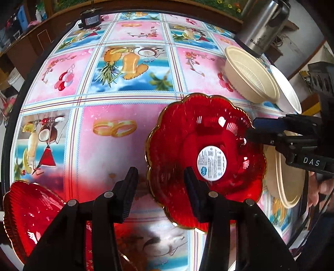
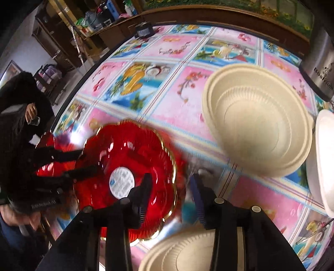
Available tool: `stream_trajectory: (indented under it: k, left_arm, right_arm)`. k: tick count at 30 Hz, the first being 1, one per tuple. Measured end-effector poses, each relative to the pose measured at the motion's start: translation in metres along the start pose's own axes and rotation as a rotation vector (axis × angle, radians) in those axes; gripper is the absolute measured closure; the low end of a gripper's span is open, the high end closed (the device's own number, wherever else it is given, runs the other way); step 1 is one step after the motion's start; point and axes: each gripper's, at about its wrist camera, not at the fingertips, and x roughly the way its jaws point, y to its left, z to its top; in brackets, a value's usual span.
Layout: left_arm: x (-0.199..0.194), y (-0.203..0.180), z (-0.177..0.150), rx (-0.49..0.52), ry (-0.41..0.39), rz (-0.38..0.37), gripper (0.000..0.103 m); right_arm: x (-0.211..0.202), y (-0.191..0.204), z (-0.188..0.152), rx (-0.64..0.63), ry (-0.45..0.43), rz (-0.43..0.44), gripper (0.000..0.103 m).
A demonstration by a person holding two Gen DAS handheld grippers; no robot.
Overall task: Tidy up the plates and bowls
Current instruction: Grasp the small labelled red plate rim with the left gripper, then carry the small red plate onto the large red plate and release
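Note:
A red scalloped glass plate (image 1: 206, 158) with a gold rim and a white sticker lies on the patterned table; it also shows in the right wrist view (image 2: 129, 177). My left gripper (image 1: 161, 179) is open, its right finger over the plate's near edge. My right gripper (image 2: 171, 185) is open, its jaws on either side of the plate's right rim; from the left wrist view its fingertips (image 1: 252, 129) reach the plate's far right edge. A second red plate (image 1: 29, 212) lies at the lower left. Cream bowls sit at the right (image 1: 250, 77), (image 2: 256, 123).
A steel flask (image 1: 261, 27) stands at the back right by a white bowl (image 1: 288, 91). Another cream bowl (image 2: 183, 252) lies under my right gripper. A small dark device (image 1: 90, 19) sits at the table's far edge. Shelves stand beyond the table.

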Motion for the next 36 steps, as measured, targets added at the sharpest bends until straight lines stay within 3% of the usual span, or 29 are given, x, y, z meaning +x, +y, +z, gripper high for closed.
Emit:
stream_trajectory:
  k: [2,5,6,9,12,19,28,36]
  left_arm:
    - [0.0,-0.005,-0.001,0.03,-0.013,0.019,0.06]
    - [0.003,-0.014,-0.002,0.065,-0.04,0.087,0.067]
    - [0.002,-0.015,-0.002,0.067,-0.058,0.102,0.067]
    - [-0.009,-0.014,-0.005,0.047,-0.115,0.086,0.067]
    - [-0.024,-0.015,-0.007,0.049,-0.159,0.09,0.067]
    - [-0.044,-0.013,-0.009,0.033,-0.213,0.067,0.067]
    - [-0.083,0.0,-0.024,0.014,-0.271,0.055,0.067]
    - [-0.126,0.048,-0.061,-0.025,-0.329,0.121,0.066]
  right_arm:
    - [0.003,0.002,-0.004,-0.019,0.013,0.018,0.065]
    - [0.009,0.009,-0.007,-0.036,0.025,-0.004,0.089]
    - [0.01,0.009,-0.007,-0.021,0.022,-0.024,0.09]
    - [0.003,0.009,-0.009,0.014,-0.019,-0.026,0.09]
    - [-0.017,0.007,-0.016,0.066,-0.086,0.025,0.091]
    - [-0.064,0.019,-0.03,0.108,-0.213,0.08,0.091]
    - [-0.095,0.049,-0.037,0.092,-0.268,0.119,0.09]
    - [-0.09,0.104,-0.043,0.073,-0.262,0.226,0.088]
